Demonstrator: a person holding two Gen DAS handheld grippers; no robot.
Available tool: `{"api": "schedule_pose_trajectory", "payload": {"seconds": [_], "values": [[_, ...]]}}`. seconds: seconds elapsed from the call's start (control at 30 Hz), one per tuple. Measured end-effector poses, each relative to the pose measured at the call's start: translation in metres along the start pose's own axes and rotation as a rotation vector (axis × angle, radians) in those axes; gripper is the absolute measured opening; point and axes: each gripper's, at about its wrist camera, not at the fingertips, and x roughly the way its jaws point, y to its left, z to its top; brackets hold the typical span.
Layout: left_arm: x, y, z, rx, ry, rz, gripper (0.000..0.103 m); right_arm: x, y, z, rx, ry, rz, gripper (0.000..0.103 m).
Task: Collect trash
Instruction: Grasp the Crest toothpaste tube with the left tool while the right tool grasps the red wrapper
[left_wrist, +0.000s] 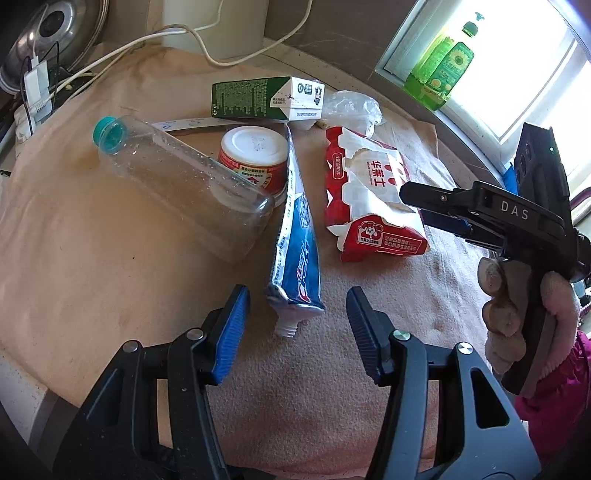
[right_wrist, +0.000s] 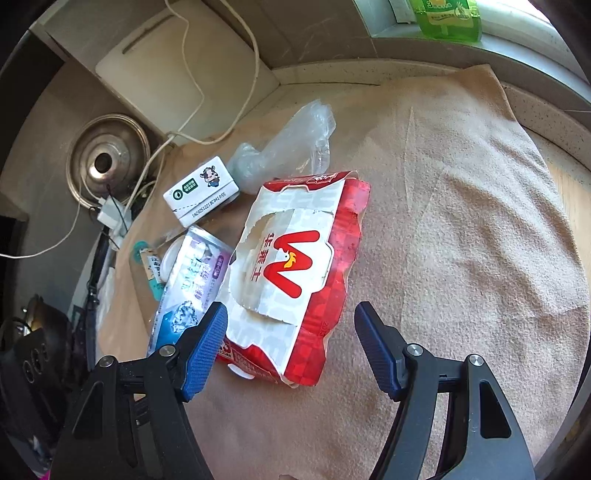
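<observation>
Jaws of the left gripper (left_wrist: 298, 306) stand open around the squeezed blue toothpaste tube (left_wrist: 293, 251), not touching it. Right gripper (right_wrist: 291, 343) is open and empty over the torn red-and-white paper carton (right_wrist: 295, 273) lying on the beige cloth (right_wrist: 461, 221).

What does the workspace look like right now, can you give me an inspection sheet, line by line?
Surface: tan cloth covering the counter, wrinkled.
Job's things: clear bottle lying down, teal cap on; toothpaste tube flattened, uncapped; torn red-and-white carton; green milk carton on its side; red-labelled tub; crumpled clear plastic bag.
Clutter: metal lid leaning at the wall.
Grippers: left tool open, tube's neck between the fingers, untouched; right tool open over the torn carton's near end.
Cables: white cords trailing from a plug strip.
Surroundings: green bottles on the windowsill.
</observation>
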Motion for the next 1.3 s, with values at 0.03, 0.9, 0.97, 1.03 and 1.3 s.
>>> {"api": "schedule_pose_trajectory", "payload": {"seconds": [0.03,0.9,0.97,1.03,1.3], "values": [[0.001,0.001,0.001,-0.011,0.004,-0.005,0.048,0.002,0.000,0.002,0.001,0.000,-0.001,0.071],[0.001,0.008,0.005,-0.054,-0.021,0.036,0.020,0.030,0.008,0.019,-0.028,0.026,-0.052,0.044],[-0.003,0.007,0.003,-0.049,-0.027,0.035,0.020,0.026,0.008,0.016,-0.037,0.019,-0.057,0.042],[-0.007,0.006,0.002,-0.047,-0.032,0.031,0.020,0.021,0.011,0.014,-0.048,0.010,-0.059,0.040],[-0.029,0.006,-0.010,-0.039,-0.058,0.019,0.020,-0.003,0.020,0.000,-0.083,-0.041,-0.073,0.037]]}}
